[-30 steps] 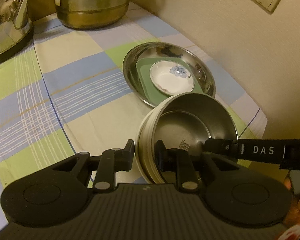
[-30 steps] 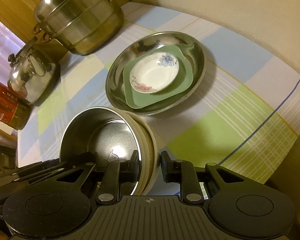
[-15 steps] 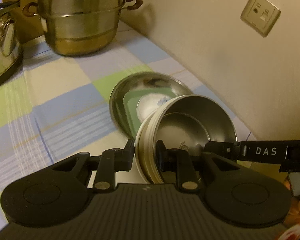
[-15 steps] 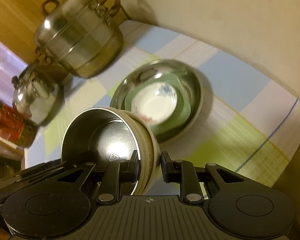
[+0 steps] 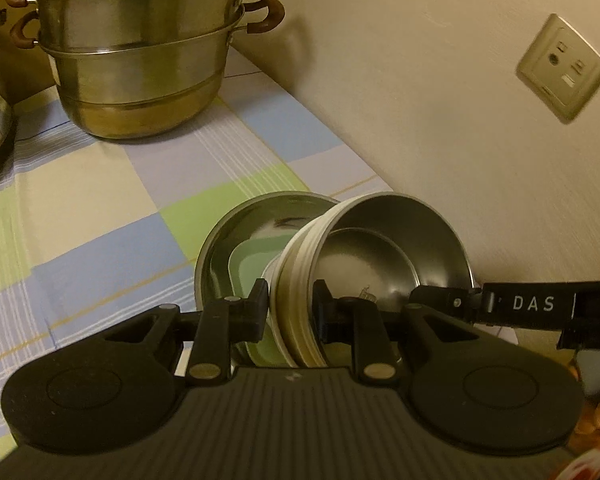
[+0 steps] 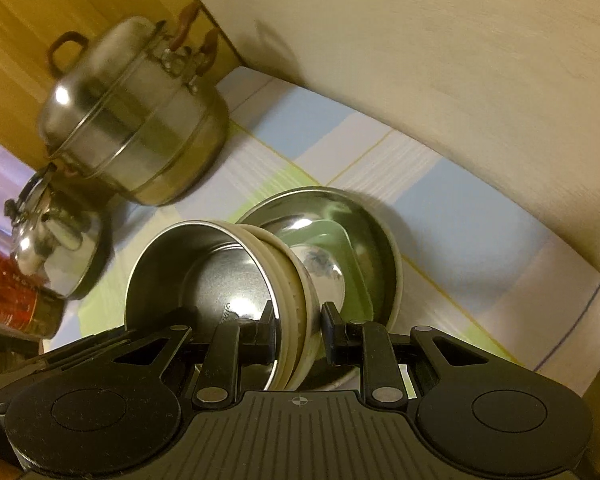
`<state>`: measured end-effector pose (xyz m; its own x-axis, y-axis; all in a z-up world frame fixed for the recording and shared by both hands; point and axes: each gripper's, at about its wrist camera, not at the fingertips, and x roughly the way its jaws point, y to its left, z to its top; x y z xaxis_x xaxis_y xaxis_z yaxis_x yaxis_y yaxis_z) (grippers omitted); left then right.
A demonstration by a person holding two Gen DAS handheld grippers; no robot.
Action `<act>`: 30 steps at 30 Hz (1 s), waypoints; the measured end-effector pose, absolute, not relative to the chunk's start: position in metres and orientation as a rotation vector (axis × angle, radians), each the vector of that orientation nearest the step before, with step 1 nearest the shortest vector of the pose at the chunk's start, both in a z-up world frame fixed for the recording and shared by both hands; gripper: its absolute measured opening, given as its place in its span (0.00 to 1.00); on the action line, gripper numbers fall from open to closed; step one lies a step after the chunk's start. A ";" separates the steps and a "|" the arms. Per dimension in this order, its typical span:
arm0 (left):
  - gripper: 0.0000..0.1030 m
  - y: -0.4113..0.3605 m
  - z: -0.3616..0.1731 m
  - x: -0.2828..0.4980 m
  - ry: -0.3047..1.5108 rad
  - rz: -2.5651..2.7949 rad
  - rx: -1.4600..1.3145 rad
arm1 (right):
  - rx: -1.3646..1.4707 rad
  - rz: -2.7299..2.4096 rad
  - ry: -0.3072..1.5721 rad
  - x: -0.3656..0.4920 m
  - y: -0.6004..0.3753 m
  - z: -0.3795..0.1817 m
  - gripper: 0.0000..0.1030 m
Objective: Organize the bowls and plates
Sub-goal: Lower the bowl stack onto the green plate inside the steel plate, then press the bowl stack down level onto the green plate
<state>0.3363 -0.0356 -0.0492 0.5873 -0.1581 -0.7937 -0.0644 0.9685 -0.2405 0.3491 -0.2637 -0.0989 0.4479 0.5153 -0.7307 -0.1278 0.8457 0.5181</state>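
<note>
Left gripper: fingers narrowed onto the rim of the cream-sided steel bowl, one finger outside the ribbed cream wall, the other inside against the steel lining. Bowl carried tilted, mouth turned toward the right.

Right gripper: fingers likewise pinched on the same bowl at the opposite rim, one pad inside, one outside. Its arm, lettered "DAS", crosses the right edge of the left wrist view.

Bowl position: held between both grippers, above the near edge of the large steel dish; whether it touches the contents cannot be told.

Large steel dish: sits on the checked tablecloth near the wall. Contains a green square plate, with a white floral saucer on it, both partly hidden behind the held bowl.

Surroundings: stacked steel steamer pot with brown handles at the far end of the cloth; steel kettle beside it; red tin near the kettle; wall socket on the cream wall.
</note>
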 end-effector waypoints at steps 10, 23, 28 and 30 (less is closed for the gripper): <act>0.20 -0.034 -0.063 0.371 0.990 -0.044 -0.255 | 0.443 0.399 1.110 0.387 -0.260 -0.115 0.22; 0.19 -0.031 -0.084 0.385 1.044 -0.029 -0.274 | 0.448 0.377 1.149 0.401 -0.255 -0.132 0.22; 0.19 -0.030 -0.087 0.386 1.045 -0.025 -0.274 | 0.451 0.382 1.148 0.402 -0.253 -0.136 0.22; 0.19 -0.030 -0.088 0.386 1.044 -0.024 -0.274 | 0.454 0.380 1.146 0.402 -0.253 -0.137 0.22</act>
